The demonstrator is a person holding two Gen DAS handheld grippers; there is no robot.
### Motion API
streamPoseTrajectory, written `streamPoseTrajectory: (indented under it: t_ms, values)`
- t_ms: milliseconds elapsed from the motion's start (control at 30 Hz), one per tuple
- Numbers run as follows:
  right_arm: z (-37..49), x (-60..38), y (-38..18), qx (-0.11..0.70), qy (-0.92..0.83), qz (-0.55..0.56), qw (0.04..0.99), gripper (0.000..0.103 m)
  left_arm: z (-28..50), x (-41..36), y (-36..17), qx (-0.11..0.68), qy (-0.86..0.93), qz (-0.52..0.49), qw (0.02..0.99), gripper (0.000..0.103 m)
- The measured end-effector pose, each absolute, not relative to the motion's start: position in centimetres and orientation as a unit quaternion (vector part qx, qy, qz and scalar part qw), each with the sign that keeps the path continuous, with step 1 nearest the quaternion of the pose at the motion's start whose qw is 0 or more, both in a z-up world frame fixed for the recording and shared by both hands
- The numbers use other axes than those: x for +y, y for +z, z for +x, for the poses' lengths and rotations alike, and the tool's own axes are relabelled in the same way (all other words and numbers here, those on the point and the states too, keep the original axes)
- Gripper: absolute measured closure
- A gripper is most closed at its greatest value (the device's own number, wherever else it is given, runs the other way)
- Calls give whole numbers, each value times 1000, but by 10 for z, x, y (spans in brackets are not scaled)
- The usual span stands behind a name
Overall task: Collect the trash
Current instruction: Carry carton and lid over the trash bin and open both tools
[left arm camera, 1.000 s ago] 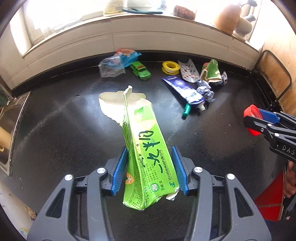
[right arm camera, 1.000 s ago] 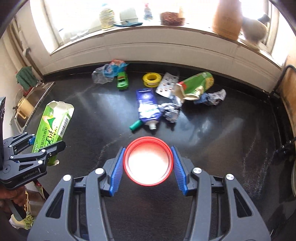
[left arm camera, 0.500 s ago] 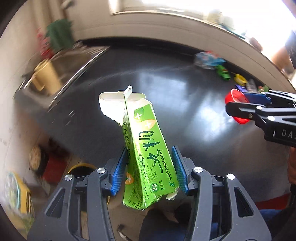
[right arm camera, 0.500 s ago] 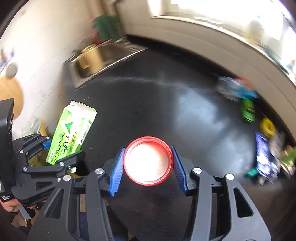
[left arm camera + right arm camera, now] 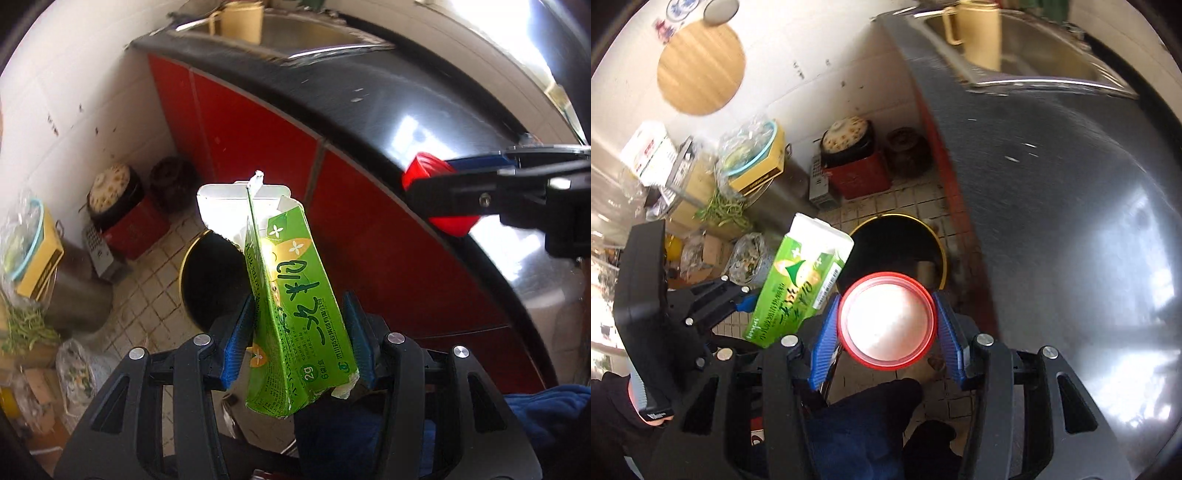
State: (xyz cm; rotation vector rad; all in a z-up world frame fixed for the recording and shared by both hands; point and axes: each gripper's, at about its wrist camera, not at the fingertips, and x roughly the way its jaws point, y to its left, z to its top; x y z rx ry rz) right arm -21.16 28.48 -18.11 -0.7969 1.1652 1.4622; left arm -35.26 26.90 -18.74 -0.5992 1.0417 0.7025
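My left gripper [image 5: 297,341] is shut on a crumpled green carton [image 5: 291,306] with a torn white top, held over the floor. Behind the carton stands a black round bin [image 5: 210,280] with a yellow rim. My right gripper [image 5: 886,323] is shut on a red cup [image 5: 886,319] with a white inside, its mouth facing the camera. The same bin [image 5: 886,243] lies just beyond the cup in the right wrist view, with the carton [image 5: 798,288] and left gripper [image 5: 735,295] to its left. The right gripper holding the red cup [image 5: 436,195] shows at the right of the left wrist view.
The black countertop [image 5: 1071,221] edge and red cabinet fronts [image 5: 258,129] run beside the bin. A steel sink [image 5: 1034,48] holds a yellow jug. Pots, a red box [image 5: 857,173], a grater, bags and boxes of vegetables crowd the tiled floor at left. Blue trouser legs [image 5: 864,424] are below.
Both grippers swung left off the countertop and tilted down toward the floor, carrying carton and cup. The counter's trash has left view; the bin and floor clutter now show.
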Motion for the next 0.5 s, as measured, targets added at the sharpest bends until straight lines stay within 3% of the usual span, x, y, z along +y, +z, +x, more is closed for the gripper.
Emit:
streamPoseTrajectory:
  t_ms: [233, 500]
  values:
    - [-237, 346, -227, 516, 603, -349, 498, 54, -381, 307, -224, 471, 312, -316, 762, 55]
    - [-247, 374, -238, 508, 600, -369, 496, 53, -388, 330, -238, 470, 301, -334, 760, 54]
